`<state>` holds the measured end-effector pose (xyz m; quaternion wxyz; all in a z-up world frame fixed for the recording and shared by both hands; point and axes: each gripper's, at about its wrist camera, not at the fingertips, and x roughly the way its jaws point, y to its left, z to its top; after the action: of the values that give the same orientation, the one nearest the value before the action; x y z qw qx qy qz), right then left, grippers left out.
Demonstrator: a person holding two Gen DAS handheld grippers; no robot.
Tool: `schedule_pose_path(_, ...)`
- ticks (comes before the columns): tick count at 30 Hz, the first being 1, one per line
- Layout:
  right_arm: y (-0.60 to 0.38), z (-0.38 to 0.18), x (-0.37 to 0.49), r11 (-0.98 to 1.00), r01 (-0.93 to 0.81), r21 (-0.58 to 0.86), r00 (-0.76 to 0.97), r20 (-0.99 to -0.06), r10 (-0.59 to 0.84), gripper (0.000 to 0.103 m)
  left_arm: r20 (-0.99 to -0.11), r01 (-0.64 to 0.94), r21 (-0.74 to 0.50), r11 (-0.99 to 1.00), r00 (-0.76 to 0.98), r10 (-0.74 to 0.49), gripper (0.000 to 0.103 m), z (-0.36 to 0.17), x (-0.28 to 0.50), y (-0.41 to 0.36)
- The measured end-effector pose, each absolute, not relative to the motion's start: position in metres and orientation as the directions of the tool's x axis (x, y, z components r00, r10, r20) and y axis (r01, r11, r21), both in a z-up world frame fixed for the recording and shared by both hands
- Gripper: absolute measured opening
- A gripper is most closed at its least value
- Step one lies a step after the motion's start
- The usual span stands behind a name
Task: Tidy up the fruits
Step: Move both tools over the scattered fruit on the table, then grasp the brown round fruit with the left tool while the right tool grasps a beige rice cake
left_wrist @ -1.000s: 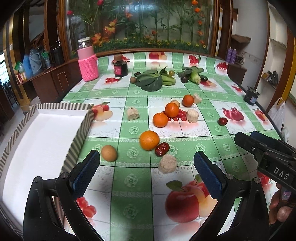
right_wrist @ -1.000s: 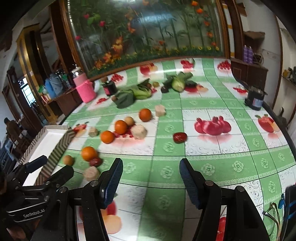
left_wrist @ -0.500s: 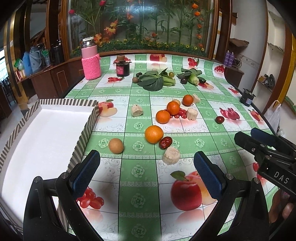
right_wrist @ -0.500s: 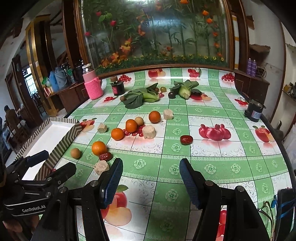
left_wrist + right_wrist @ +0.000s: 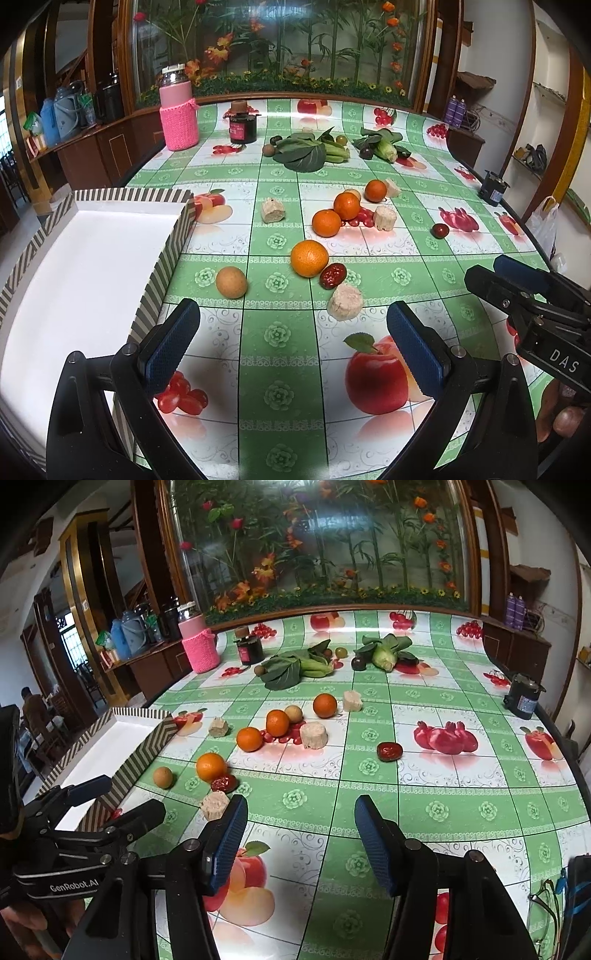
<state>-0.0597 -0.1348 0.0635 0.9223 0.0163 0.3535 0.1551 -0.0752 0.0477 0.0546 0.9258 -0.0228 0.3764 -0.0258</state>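
Observation:
Several oranges lie mid-table; the nearest orange [image 5: 309,258] [image 5: 211,766] touches a red date [image 5: 333,275] [image 5: 223,782]. A tan round fruit [image 5: 231,282] [image 5: 163,777] sits beside the striped white tray [image 5: 167,258] [image 5: 144,753] on the left. Another red date [image 5: 440,230] [image 5: 389,751] lies alone to the right. My left gripper [image 5: 293,339] is open above the tablecloth, nothing between its fingers. My right gripper [image 5: 300,836] is open too, its jaws closing on nothing; its body shows at the right edge of the left wrist view.
Beige cut chunks [image 5: 345,301] [image 5: 313,735] are scattered among the fruit. Leafy greens [image 5: 308,151] and corn [image 5: 384,149], a dark jar [image 5: 242,125] and a pink-sleeved bottle [image 5: 178,110] stand at the back. A small dark can [image 5: 522,696] sits by the right edge.
Both views have swung and levelled, so the table and tray show more squarely. The right gripper's fingers stand slightly closer together. No fruit has moved.

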Motion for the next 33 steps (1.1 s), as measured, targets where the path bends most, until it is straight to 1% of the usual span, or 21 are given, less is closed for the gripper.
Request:
schedule_pose_path(10,-0.131,0.058,-0.056,0.949,-0.287,0.128,0.686,-0.664,0.298,0.059,-0.713,0.032,-0.065,0.997,0.698,-0.068,0.102,0.047,-0.069,0.056)
schedule_pose_path(17,-0.13,0.055,-0.055,0.947,-0.301,0.114,0.679,-0.672,0.297,0.057,-0.738,0.155,-0.081,0.985,0.655,-0.164,0.102,0.048,-0.07,0.066)
schedule_pose_path(19,-0.131,0.054,-0.054,0.945,-0.302,0.125,0.676,-0.67,0.305,0.056,-0.742,0.175,-0.096,0.98,0.644,-0.187,0.102,0.049,-0.071,0.071)
schedule_pose_path(21,-0.13,0.053,-0.053,0.939,-0.316,0.137,0.668,-0.67,0.323,0.053,-0.747,0.198,-0.111,0.974,0.63,-0.213,0.102,0.049,-0.07,0.076)
schedule_pose_path(25,-0.124,0.049,-0.05,0.933,-0.338,0.125,0.65,-0.685,0.327,0.052,-0.76,0.23,-0.121,0.966,0.604,-0.239,0.101,0.047,-0.066,0.082)
schedule_pose_path(28,-0.122,0.045,-0.047,0.928,-0.345,0.143,0.638,-0.689,0.344,0.052,-0.771,0.228,-0.147,0.963,0.584,-0.256,0.095,0.046,-0.054,0.084)
schedule_pose_path(30,-0.12,0.043,-0.045,0.924,-0.353,0.145,0.629,-0.694,0.35,0.051,-0.785,0.216,-0.121,0.969,0.577,-0.226,0.092,0.043,-0.045,0.083)
schedule_pose_path(32,-0.118,0.041,-0.043,0.921,-0.362,0.145,0.622,-0.698,0.355,0.05,-0.799,0.209,-0.098,0.973,0.567,-0.202,0.081,0.039,-0.035,0.083)
schedule_pose_path(33,-0.117,0.041,-0.043,0.919,-0.365,0.146,0.619,-0.699,0.357,0.05,-0.804,0.205,-0.098,0.974,0.561,-0.199,0.079,0.037,-0.031,0.083)
